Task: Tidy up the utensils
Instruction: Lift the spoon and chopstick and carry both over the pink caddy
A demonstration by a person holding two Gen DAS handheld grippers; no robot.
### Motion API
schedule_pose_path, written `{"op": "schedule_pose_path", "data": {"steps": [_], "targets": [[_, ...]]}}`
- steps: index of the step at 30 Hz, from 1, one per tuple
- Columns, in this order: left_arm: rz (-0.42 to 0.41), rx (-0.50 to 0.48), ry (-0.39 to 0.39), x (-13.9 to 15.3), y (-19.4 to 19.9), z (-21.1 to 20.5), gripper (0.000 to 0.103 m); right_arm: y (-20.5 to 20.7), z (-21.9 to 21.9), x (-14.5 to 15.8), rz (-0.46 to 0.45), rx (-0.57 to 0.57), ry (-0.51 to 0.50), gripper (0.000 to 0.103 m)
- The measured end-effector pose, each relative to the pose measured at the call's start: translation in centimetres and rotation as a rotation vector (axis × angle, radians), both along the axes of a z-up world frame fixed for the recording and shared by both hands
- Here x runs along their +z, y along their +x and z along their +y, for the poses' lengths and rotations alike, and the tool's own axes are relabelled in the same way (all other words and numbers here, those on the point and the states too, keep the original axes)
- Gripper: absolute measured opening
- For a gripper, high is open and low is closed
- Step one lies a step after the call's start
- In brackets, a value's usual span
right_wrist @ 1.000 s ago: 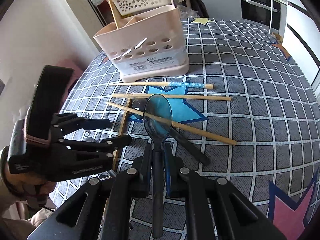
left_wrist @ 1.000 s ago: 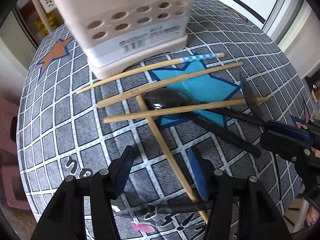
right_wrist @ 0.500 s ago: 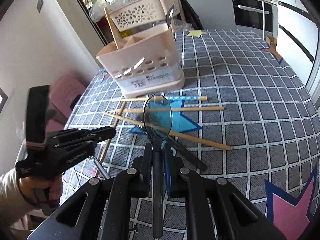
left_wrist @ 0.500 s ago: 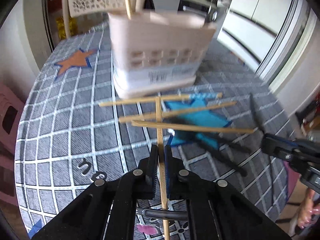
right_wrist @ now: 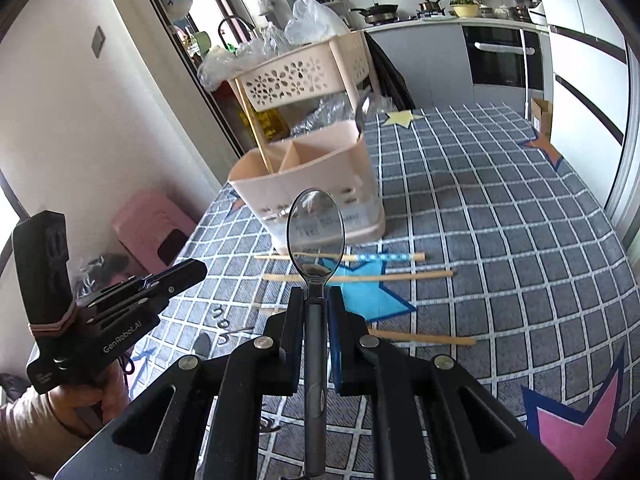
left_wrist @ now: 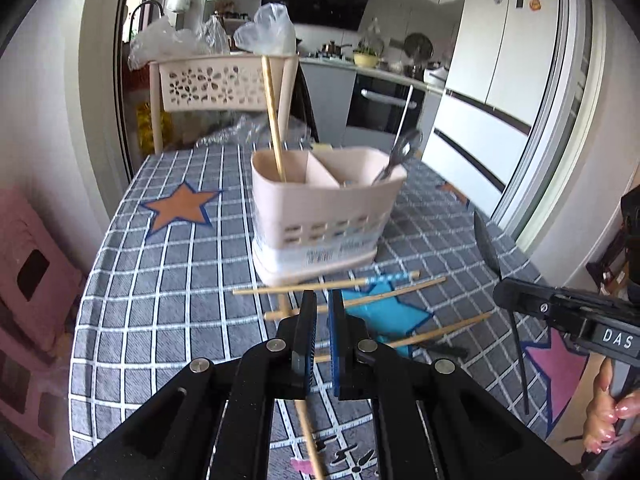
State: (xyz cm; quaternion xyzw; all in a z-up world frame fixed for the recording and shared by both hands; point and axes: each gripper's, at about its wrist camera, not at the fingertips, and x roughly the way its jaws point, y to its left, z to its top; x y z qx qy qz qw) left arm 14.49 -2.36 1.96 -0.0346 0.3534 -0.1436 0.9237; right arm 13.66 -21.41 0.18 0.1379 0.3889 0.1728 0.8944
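chopstick [left_wrist: 310, 436] sat clenched between the left gripper [left_wrist: 322, 312] jaws, its free end trailing out toward 6 o'clock. spoon [right_wrist: 315, 236] was pinched by its handle in the right gripper [right_wrist: 316, 304], bowl projecting at 12 o'clock. pink caddy [left_wrist: 326, 216] stood at 12 o'clock; three chopsticks [right_wrist: 360, 278] lay on the tablecloth [left_wrist: 160, 292] between.

A checked cloth [right_wrist: 500, 216] with stars covers the table. Behind it stands a pink basket rack [right_wrist: 304, 72] topped with plastic bags [right_wrist: 308, 20]; left of it, a pink stool [right_wrist: 154, 224]; beyond, an oven [right_wrist: 500, 56].
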Motion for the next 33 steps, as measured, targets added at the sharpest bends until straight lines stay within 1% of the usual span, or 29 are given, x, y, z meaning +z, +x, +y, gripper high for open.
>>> {"op": "schedule_pose_path", "data": {"steps": [3, 6, 7, 9, 12, 13, 15, 16, 18, 22, 26, 28, 30, 31, 33], "targets": [[-0.018, 0.009, -0.030, 0.9, 0.0, 0.6, 0.039, 0.2, 0.2, 0.6, -0.012, -0.004, 0.005, 0.013], [-0.034, 0.012, -0.042, 1.5, 0.1, 0.9, 0.039, 0.4, 0.4, 1.3, -0.026, -0.007, 0.008, 0.013], [-0.028, 0.005, -0.046, 1.6, 0.2, 1.1, 0.039, 0.5, 0.5, 1.6, -0.030, -0.006, 0.010, 0.013], [0.014, 0.010, -0.048, 1.3, 0.8, 1.3, 0.039, 0.6, 0.6, 1.8, -0.032, -0.005, 0.013, 0.013], [0.145, 0.007, -0.037, -0.9, 1.9, 1.5, 0.039, 0.9, 1.0, 1.8, -0.028, 0.002, 0.012, 0.013], [0.186, 0.011, -0.027, -1.8, 2.1, 1.5, 0.039, 1.0, 1.1, 1.6, -0.021, 0.008, 0.013, 0.013], [0.237, 0.014, 0.034, -3.4, 2.3, 1.0, 0.041, 0.8, 1.2, 1.3, -0.011, 0.016, 0.016, 0.013], [0.249, 0.007, 0.064, -4.2, 2.3, 0.7, 0.057, 0.8, 1.3, 1.0, -0.005, 0.021, 0.018, 0.013], [0.282, 0.008, 0.117, -5.7, 2.3, 0.3, 0.103, 0.8, 1.5, 0.3, 0.012, 0.027, 0.024, 0.013], [0.323, 0.026, 0.173, -7.7, 2.5, 0.4, 0.103, 0.3, 1.3, -0.6, 0.034, 0.030, 0.032, 0.013], [0.411, 0.039, 0.174, -9.4, 3.9, 0.9, 0.103, 0.0, 0.5, -0.9, 0.038, 0.018, 0.041, 0.013], [0.455, 0.032, 0.169, -10.4, 5.0, 1.1, 0.095, -0.1, 0.1, -1.1, 0.041, 0.009, 0.048, 0.013], [0.442, 0.015, 0.192, -10.3, 5.7, 0.6, 0.095, -0.2, -0.2, -1.3, 0.046, 0.002, 0.055, 0.013], [0.450, 0.006, 0.197, -10.3, 5.9, 0.3, 0.095, -0.1, -0.3, -1.4, 0.049, 0.001, 0.057, 0.013], [0.453, -0.018, 0.249, -10.4, 6.6, -0.7, 0.094, -0.1, -0.3, -1.5, 0.053, 0.000, 0.059, 0.013]]}}
